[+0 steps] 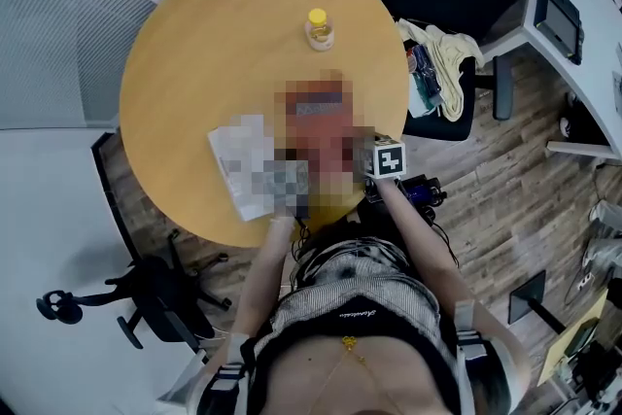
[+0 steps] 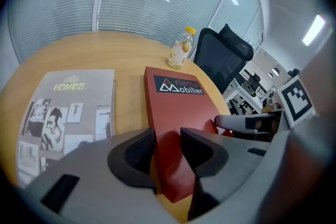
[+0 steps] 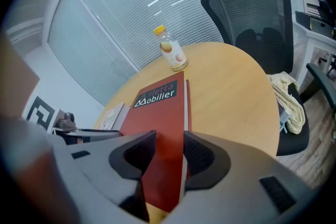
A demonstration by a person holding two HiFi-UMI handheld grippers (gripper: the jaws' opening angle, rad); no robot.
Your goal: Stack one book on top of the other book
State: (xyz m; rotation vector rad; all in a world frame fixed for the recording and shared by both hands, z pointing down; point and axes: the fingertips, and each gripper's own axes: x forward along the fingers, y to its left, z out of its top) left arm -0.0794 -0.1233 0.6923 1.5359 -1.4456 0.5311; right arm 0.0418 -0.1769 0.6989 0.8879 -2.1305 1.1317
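The red book (image 2: pixel 176 105) lies flat on the round tabletop (image 1: pixel 214 44), just beside the grey book (image 2: pixel 68 113) on its left. The left hand-held gripper (image 2: pixel 168 141) and the right hand-held gripper (image 3: pixel 169 144) each hold their jaws apart around the red book's near end. A bottle (image 1: pixel 319 29) stands farther back.

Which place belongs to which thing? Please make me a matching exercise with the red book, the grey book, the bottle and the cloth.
Things:
1 red book
2 grey book
3 bottle
4 cloth

Places:
a on the chair beside the table
b upright near the table's far edge
c near end at the open jaws of the left gripper and the right gripper
d flat on the table, beside the red book

Pairs: 1-c, 2-d, 3-b, 4-a
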